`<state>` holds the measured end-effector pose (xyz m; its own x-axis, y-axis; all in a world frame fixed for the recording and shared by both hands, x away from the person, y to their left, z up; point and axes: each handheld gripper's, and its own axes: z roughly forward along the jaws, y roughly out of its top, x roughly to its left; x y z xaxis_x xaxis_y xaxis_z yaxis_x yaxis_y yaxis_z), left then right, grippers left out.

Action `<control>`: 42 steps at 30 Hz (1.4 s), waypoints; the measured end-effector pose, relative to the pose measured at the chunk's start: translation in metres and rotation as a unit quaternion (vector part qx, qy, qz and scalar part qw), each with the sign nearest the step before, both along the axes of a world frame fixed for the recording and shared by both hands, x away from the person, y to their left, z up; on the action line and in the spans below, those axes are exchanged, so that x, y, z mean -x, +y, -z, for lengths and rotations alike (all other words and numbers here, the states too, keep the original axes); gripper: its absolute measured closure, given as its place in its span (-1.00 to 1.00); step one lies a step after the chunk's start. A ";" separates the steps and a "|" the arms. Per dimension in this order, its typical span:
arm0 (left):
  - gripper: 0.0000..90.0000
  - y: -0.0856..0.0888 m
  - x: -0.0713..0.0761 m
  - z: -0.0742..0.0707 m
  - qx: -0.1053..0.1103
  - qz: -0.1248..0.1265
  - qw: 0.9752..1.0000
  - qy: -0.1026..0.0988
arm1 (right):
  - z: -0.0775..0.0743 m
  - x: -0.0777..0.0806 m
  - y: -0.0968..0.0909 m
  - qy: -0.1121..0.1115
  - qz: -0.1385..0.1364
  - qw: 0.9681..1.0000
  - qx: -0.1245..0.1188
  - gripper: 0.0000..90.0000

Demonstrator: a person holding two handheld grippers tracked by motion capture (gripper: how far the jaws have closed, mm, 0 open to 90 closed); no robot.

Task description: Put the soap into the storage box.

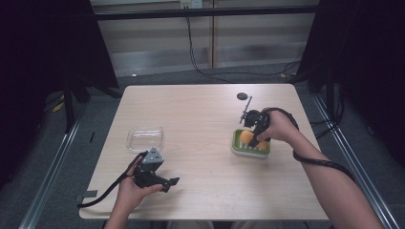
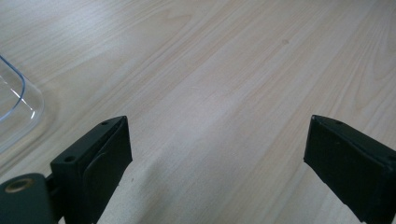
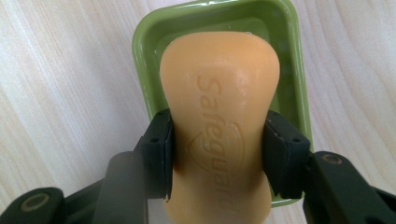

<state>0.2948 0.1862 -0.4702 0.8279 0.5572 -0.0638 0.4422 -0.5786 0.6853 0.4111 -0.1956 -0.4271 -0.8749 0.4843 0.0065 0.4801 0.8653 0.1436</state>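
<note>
Pale wood table [image 1: 205,181], dark curtains [image 1: 43,47] behind. My right gripper [image 3: 217,154] clamps the soap [image 3: 219,93] over its green dish [image 3: 289,56]. Left gripper [image 2: 217,154] gapes wide, holding nothing.

Table [image 1: 205,114]: clear container [image 1: 145,138], green dish [image 1: 250,145]

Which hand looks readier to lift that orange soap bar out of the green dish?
The right. Its tool is already shut on the soap bar above the green dish. The left tool is open over bare table beside the clear container, far from the soap.
</note>
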 end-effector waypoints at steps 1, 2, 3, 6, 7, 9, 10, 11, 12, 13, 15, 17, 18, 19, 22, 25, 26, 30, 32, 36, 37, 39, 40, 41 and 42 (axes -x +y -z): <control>-0.84 0.000 0.000 0.000 0.001 -0.001 1.000 0.000 | 0.000 -0.001 0.000 -0.003 -0.007 1.000 -0.001 0.12; -0.84 0.000 0.000 0.000 -0.002 -0.003 1.000 -0.001 | 0.001 -0.002 0.000 -0.003 -0.007 1.000 -0.001 0.12; -0.84 0.000 0.000 0.000 -0.001 -0.002 1.000 -0.001 | 0.001 -0.002 0.000 -0.003 -0.007 1.000 -0.002 0.12; -0.84 0.000 0.000 0.000 0.001 -0.005 1.000 -0.001 | 0.002 -0.003 0.001 -0.001 -0.005 1.000 -0.002 0.12; -0.84 0.000 0.001 0.000 0.000 -0.006 1.000 0.000 | 0.002 -0.003 0.001 -0.002 -0.003 1.000 -0.002 0.12; -0.84 0.000 0.000 0.000 0.000 -0.002 1.000 0.000 | 0.003 -0.003 0.001 -0.003 -0.003 1.000 -0.003 0.12; -0.84 0.000 0.000 0.000 -0.001 -0.002 1.000 0.000 | 0.003 -0.004 0.001 -0.001 -0.002 1.000 -0.004 0.12; -0.84 0.000 0.000 0.000 0.000 -0.002 1.000 0.000 | 0.004 -0.004 0.001 -0.002 0.000 1.000 -0.004 0.12; -0.84 0.000 0.000 0.000 -0.002 -0.002 1.000 0.000 | 0.004 -0.004 0.001 -0.002 -0.002 1.000 -0.002 0.12; -0.84 0.000 0.000 0.000 0.000 -0.002 1.000 -0.001 | 0.005 -0.004 0.001 -0.001 0.000 1.000 -0.001 0.12; -0.84 0.000 0.000 0.000 0.000 -0.002 1.000 -0.001 | 0.006 -0.005 0.001 -0.002 -0.007 1.000 0.000 0.12; -0.84 0.000 0.000 0.000 0.002 -0.003 1.000 -0.001 | 0.007 -0.006 0.002 -0.001 -0.004 1.000 -0.001 0.12; -0.84 0.000 0.000 0.000 0.001 -0.003 1.000 -0.001 | 0.007 -0.006 0.002 -0.002 -0.001 1.000 -0.002 0.12; -0.84 0.000 0.000 0.000 0.001 -0.002 1.000 -0.001 | 0.007 -0.006 0.003 -0.002 -0.004 1.000 -0.001 0.12; -0.84 0.001 0.000 -0.001 -0.003 -0.004 1.000 -0.002 | 0.008 -0.008 0.003 -0.003 -0.005 1.000 -0.001 0.12; -0.84 0.001 0.000 -0.001 -0.002 -0.004 1.000 -0.002 | 0.009 -0.008 0.003 -0.005 -0.007 1.000 -0.001 0.12; -0.84 0.001 0.001 0.000 0.002 -0.006 1.000 -0.005 | 0.009 -0.009 0.003 -0.005 -0.004 1.000 -0.002 0.12; -0.84 0.001 0.001 -0.001 0.003 -0.005 1.000 -0.005 | 0.010 -0.010 0.002 -0.008 0.000 1.000 -0.007 0.12; -0.84 0.001 0.001 0.000 0.004 -0.007 1.000 -0.003 | 0.011 -0.010 0.003 -0.005 0.000 1.000 -0.004 0.12; -0.84 0.001 0.000 -0.001 0.004 -0.006 1.000 -0.001 | 0.014 -0.011 0.002 -0.005 0.002 1.000 -0.005 0.12; -0.84 0.001 0.000 0.000 0.006 -0.006 1.000 -0.001 | 0.015 -0.011 0.002 -0.007 0.003 1.000 -0.005 0.12; -0.84 0.001 0.000 -0.001 0.002 -0.006 1.000 0.000 | 0.016 -0.011 0.002 -0.005 0.000 1.000 -0.004 0.12; -0.84 0.001 0.000 -0.001 0.000 -0.006 1.000 0.000 | 0.017 -0.011 0.002 -0.005 -0.003 1.000 -0.004 0.12; -0.84 0.001 0.000 -0.001 0.001 -0.006 1.000 0.000 | 0.017 -0.010 0.003 -0.002 0.003 1.000 -0.003 0.12; -0.84 0.001 0.000 -0.001 0.001 -0.006 1.000 0.000 | 0.017 -0.010 0.003 -0.001 0.003 1.000 -0.002 0.12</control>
<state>0.2945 0.1871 -0.4694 0.8207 0.5676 -0.0648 0.4496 -0.5718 0.6863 0.4213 -0.1927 -0.4442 -0.8721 0.4893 0.0058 0.4846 0.8621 0.1480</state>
